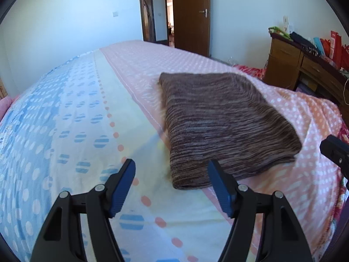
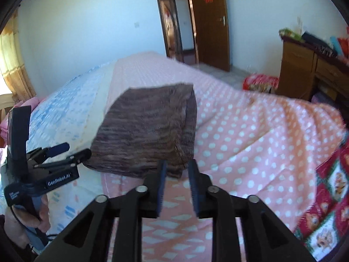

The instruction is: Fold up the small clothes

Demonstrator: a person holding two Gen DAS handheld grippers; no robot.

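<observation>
A brown striped knit garment (image 1: 226,122) lies folded into a thick rectangle on the bed; it also shows in the right wrist view (image 2: 148,128). My left gripper (image 1: 171,167) is open and empty, its jaws wide apart just in front of the garment's near left corner. It shows from the side in the right wrist view (image 2: 72,150), beside the garment's left edge. My right gripper (image 2: 177,168) is partly open and empty, its fingertips at the garment's near edge with nothing between them. Part of it shows at the right edge of the left wrist view (image 1: 336,150).
The bed carries a pink dotted sheet (image 2: 250,135) and a blue and cream dotted sheet (image 1: 54,120). A wooden desk (image 1: 305,65) with clutter stands to the right. A red patterned quilt (image 2: 327,196) hangs at the bed's right edge. A door (image 1: 192,15) is behind.
</observation>
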